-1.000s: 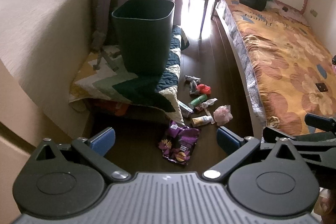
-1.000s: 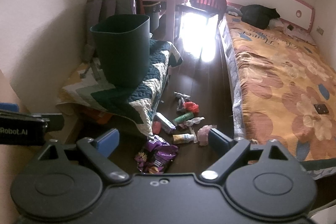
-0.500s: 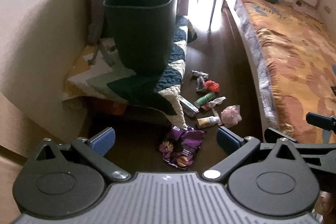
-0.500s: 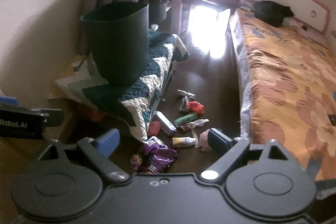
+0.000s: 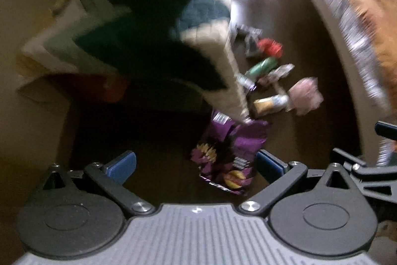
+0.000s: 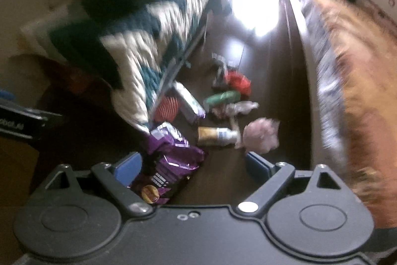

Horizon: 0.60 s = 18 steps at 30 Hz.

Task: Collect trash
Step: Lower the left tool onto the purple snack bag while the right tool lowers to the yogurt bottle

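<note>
Hovering over the purple snack bag (image 5: 227,155) just ahead of our left gripper (image 5: 196,163), jaws spread, empty; right gripper (image 6: 193,165) likewise. Beyond lie tube (image 6: 218,135), pink wad (image 6: 260,135), green wrapper (image 6: 223,97) on the floor (image 6: 268,81): nothing collected yet, we judge.

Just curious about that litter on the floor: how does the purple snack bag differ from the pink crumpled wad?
The purple snack bag is larger, glossy and printed; the pink crumpled wad is small, pale and plain. The bag lies flattish near the quilt's hanging corner; the wad is balled up nearer the bed. Both lie on the dark floor, untouched.
</note>
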Each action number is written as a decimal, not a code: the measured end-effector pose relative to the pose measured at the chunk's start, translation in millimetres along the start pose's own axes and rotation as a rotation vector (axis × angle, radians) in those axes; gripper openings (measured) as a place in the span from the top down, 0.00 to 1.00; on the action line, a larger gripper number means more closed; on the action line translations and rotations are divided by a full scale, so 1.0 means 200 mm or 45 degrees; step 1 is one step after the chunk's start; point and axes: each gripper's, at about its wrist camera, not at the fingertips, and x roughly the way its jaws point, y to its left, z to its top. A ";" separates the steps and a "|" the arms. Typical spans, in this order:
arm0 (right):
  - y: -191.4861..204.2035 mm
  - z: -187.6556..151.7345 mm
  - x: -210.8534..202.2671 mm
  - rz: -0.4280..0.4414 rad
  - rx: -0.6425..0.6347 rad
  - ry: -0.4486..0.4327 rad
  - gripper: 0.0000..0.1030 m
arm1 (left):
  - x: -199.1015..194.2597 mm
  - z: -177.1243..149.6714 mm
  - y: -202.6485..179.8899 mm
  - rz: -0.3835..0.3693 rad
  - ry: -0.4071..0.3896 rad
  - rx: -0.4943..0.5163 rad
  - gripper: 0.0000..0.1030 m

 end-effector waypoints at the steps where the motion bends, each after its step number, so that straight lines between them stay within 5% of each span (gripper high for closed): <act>1: -0.01 -0.03 0.13 -0.017 -0.001 0.017 0.15 | 0.10 -0.01 0.00 -0.001 0.017 0.011 0.00; 13: -0.35 -0.06 1.11 -0.139 0.081 0.028 0.16 | 0.94 -0.13 -0.29 -0.072 0.052 0.103 0.00; 18: -0.49 -0.03 1.36 -0.140 0.257 0.053 0.16 | 1.12 -0.11 -0.49 -0.107 -0.069 0.392 0.00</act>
